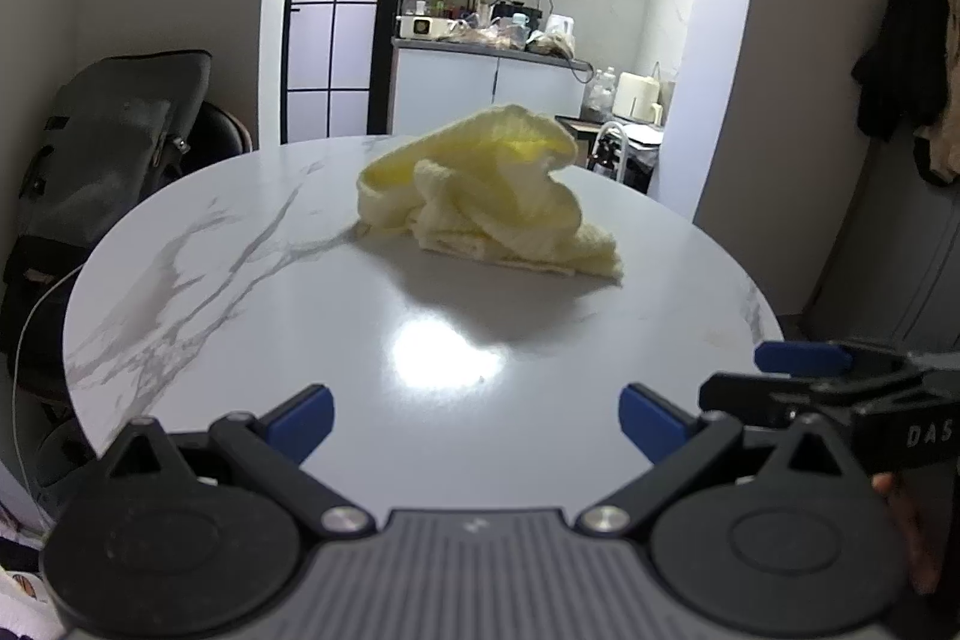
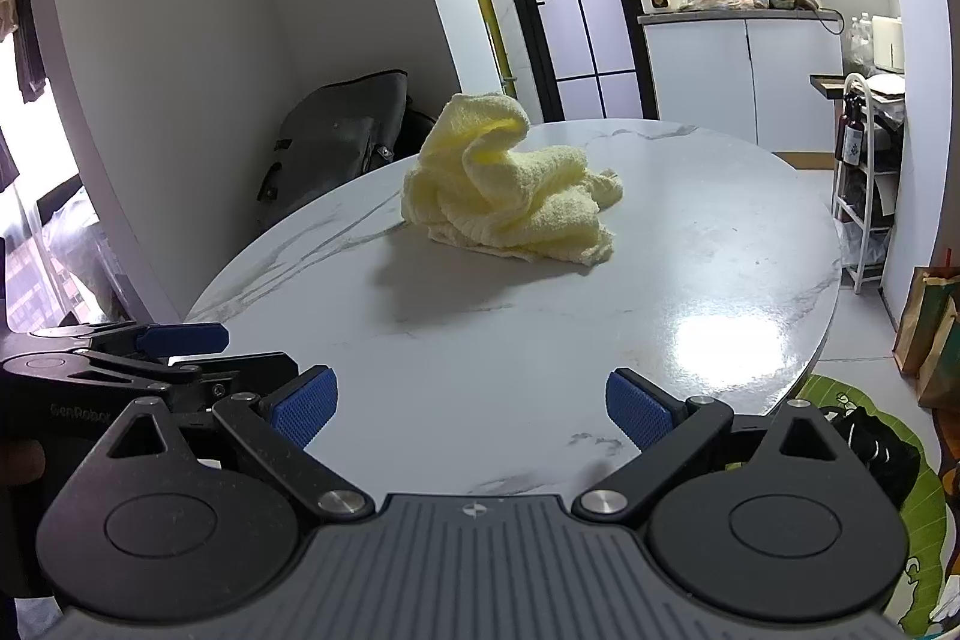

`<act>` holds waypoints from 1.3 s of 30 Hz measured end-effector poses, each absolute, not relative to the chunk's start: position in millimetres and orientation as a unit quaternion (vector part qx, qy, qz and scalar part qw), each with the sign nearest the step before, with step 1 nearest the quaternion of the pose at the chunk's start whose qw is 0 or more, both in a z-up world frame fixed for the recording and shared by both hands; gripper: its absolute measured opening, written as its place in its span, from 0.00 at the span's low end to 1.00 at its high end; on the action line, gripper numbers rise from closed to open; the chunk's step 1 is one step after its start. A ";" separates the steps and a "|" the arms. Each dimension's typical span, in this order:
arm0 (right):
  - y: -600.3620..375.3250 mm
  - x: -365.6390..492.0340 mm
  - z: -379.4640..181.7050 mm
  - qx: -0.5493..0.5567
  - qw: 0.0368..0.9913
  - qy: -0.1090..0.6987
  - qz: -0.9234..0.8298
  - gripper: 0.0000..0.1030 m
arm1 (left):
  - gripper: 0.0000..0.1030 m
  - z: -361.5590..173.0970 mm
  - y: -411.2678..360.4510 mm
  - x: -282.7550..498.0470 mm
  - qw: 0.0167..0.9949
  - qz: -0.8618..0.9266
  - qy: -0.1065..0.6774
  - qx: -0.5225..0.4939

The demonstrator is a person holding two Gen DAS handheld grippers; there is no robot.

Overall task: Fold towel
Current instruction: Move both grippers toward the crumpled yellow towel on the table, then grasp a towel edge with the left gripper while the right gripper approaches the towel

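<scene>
A pale yellow towel (image 1: 486,190) lies crumpled in a heap on the round white marble table (image 1: 240,280); it also shows in the right wrist view (image 2: 510,184), on the table (image 2: 690,250). My left gripper (image 1: 474,421) is open and empty above the table's near edge, well short of the towel. My right gripper (image 2: 471,409) is open and empty too, at the near edge and apart from the towel. The right gripper shows at the right of the left wrist view (image 1: 804,370). The left gripper shows at the left of the right wrist view (image 2: 180,340).
A dark grey bag (image 1: 108,148) rests on a chair behind the table's left side. A kitchen counter (image 2: 738,16) with clutter stands beyond. A white rack (image 2: 864,184) stands to the right. A green rug (image 2: 870,430) and paper bags (image 2: 930,322) lie on the floor.
</scene>
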State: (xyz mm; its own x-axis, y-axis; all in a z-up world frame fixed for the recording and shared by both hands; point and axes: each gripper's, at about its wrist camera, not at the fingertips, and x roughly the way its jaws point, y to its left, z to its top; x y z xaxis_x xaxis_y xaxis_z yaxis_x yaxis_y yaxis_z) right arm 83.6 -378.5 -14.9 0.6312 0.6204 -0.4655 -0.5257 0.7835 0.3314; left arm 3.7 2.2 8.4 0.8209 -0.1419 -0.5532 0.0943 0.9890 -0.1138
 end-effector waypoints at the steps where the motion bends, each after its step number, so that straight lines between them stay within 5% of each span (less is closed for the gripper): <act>1: -379.0 84.2 -15.3 0.083 0.899 0.288 0.318 0.96 | 1.00 8.6 1.7 4.8 0.953 -0.061 0.292 -0.040; 29: -392.4 102.6 -1.4 0.090 0.911 0.271 0.298 0.95 | 0.94 17.4 -4.1 24.1 0.958 -0.085 0.270 -0.042; 39: -382.4 125.0 9.4 0.068 0.914 0.267 0.297 0.84 | 0.85 30.8 2.0 25.4 0.961 -0.082 0.259 -0.045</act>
State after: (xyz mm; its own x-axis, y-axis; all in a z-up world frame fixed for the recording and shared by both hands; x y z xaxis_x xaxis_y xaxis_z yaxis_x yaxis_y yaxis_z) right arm 125.0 -382.4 9.4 0.6818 0.5788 -0.4473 -0.5064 0.8148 0.2825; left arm 25.4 2.0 30.8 0.8528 -0.1807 -0.4901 0.1336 0.9825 -0.1297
